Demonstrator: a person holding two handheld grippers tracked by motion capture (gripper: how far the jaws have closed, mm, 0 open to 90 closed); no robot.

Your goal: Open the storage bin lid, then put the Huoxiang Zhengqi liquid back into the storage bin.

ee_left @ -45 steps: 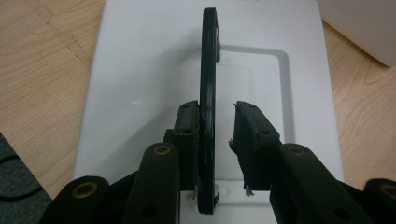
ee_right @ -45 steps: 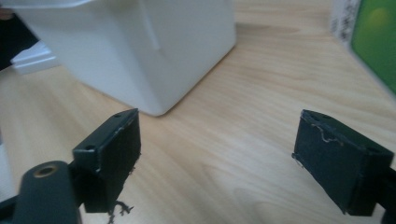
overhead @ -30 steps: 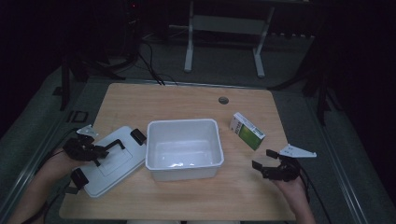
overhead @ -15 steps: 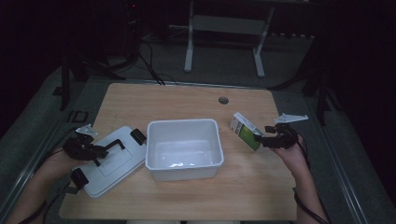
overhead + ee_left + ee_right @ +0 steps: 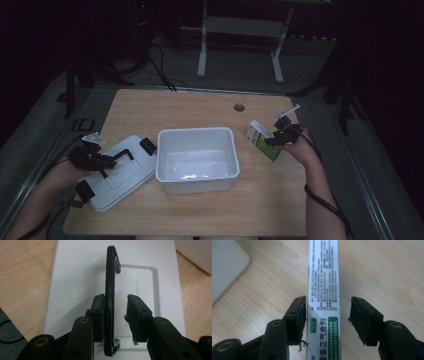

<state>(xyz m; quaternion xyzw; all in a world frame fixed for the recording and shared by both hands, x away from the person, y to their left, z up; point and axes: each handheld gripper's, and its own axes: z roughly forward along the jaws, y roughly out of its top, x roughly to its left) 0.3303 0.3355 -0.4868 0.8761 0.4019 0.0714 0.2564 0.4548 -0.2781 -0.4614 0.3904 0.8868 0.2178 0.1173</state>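
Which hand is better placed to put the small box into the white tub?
Right. The right gripper already straddles the box, its jaws just closing, one pad touching, beside the tub. The left gripper is busy around the lid's handle.

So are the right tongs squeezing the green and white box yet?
Touching on one side only. In the right gripper view one pad meets the box, while wood shows between the box and the other pad. The jaws have just been closing.
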